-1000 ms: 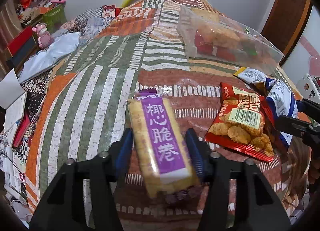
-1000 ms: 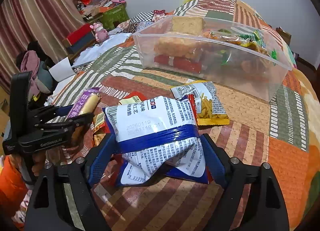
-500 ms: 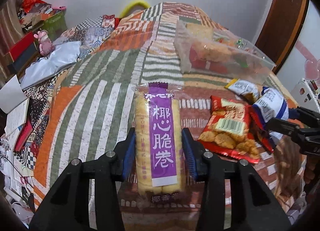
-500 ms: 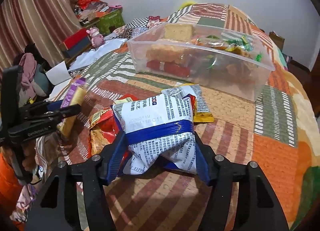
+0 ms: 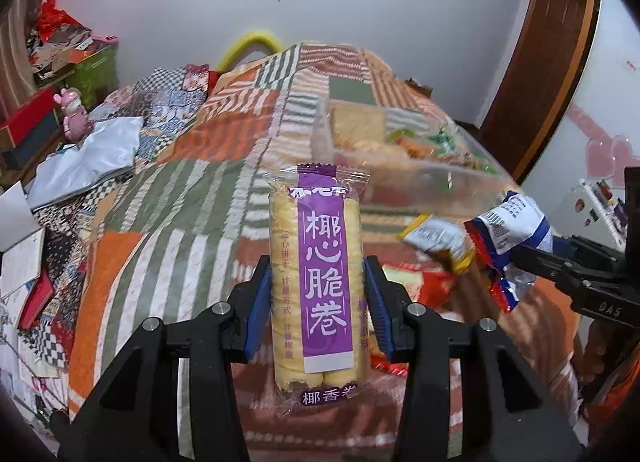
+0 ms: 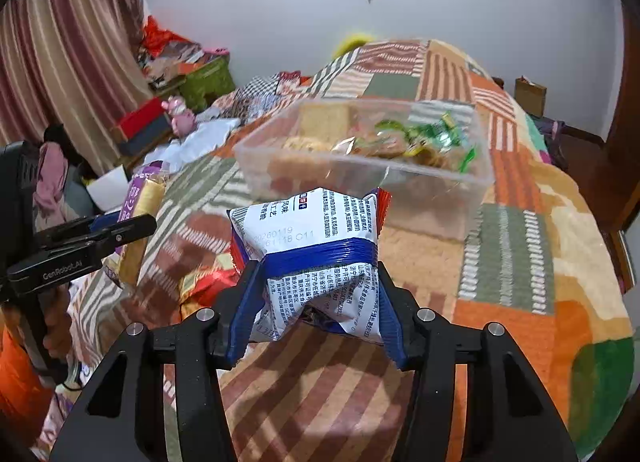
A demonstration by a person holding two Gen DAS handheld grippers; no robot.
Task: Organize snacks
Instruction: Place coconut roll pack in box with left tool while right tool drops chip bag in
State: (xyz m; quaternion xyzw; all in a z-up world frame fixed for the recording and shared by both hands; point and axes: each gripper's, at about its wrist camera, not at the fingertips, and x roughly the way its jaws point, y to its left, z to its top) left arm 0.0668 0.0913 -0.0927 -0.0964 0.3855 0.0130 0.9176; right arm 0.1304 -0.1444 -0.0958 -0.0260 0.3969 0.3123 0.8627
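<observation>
Now the left gripper (image 5: 318,300) clenches a wafer roll pack (image 5: 318,282) upright while the right gripper (image 6: 316,308) pinches a crumpled blue-and-white bag (image 6: 310,258), both lifted short of the clear tub (image 6: 360,170) ahead, where either slick wrapper could slip free and drop.

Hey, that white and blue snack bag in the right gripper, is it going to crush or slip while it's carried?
The white and blue bag is probably soft and air-filled: it already buckles inward where the right gripper pinches it. The contents may be fragile. Its glossy film could slip, though the creased waist likely helps the grip.
</observation>
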